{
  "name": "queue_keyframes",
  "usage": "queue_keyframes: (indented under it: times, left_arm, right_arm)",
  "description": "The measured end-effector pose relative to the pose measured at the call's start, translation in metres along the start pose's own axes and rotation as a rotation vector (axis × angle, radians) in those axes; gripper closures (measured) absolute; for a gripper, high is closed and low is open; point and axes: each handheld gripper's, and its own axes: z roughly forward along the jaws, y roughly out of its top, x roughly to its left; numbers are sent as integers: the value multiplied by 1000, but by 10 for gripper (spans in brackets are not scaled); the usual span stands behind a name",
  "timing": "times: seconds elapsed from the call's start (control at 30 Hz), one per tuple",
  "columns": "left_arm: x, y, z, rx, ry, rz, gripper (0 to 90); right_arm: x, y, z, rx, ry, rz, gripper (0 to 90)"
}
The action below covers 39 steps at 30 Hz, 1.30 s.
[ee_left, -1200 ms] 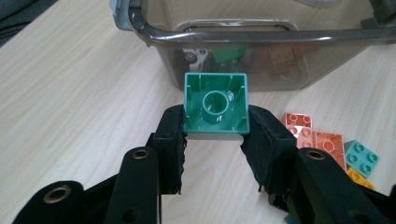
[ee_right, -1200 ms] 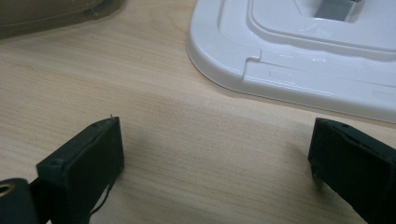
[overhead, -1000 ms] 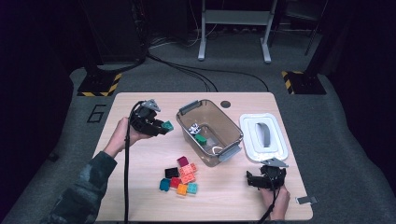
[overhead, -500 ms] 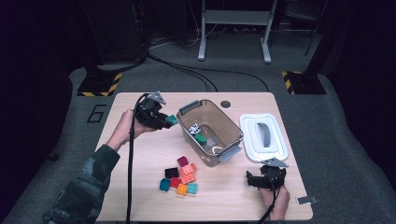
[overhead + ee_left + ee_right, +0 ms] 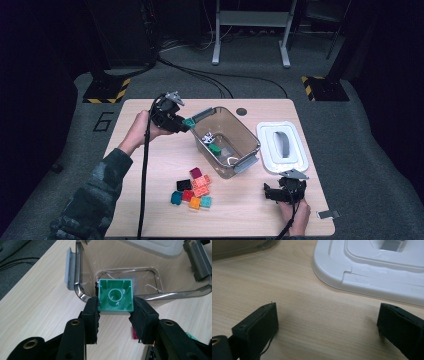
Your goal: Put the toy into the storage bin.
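Note:
My left gripper [image 5: 186,123] is shut on a green toy brick [image 5: 115,295], held underside up just outside the near-left corner of a clear plastic bin [image 5: 248,139]. In the left gripper view the brick hangs at the bin's rim [image 5: 80,290]. The bin holds a green brick [image 5: 215,148] and a small white and black piece [image 5: 207,136]. A cluster of several coloured bricks [image 5: 192,192] lies on the table in front of the bin. My right gripper [image 5: 270,192] rests low near the table's front right, jaws wide apart over bare wood [image 5: 324,315], nothing between them.
A white lid [image 5: 282,146] with a grey handle lies flat to the right of the bin; its edge [image 5: 372,277] runs just ahead of my right gripper. The wooden table [image 5: 145,170] has free room at the left. A small grey tab [image 5: 329,214] lies near the front right corner.
My left gripper has risen and moved right toward the bin with the green brick in it. The right gripper has stayed where it was.

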Motion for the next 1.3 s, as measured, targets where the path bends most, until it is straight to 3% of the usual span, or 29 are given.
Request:
queue_keyframes:
  times: [0.33, 0.67, 1.3]
  left_arm:
    - [-2, 21, 8, 26, -1, 24, 592]
    - [-3, 30, 23, 59, -15, 10, 592]
    - [-5, 42, 51, 194, -27, 8, 592]
  right_arm:
    - [0, 0, 0, 0, 0, 0, 26]
    - [0, 0, 0, -1, 1, 0, 27]
    - [0, 0, 0, -1, 1, 0, 27]
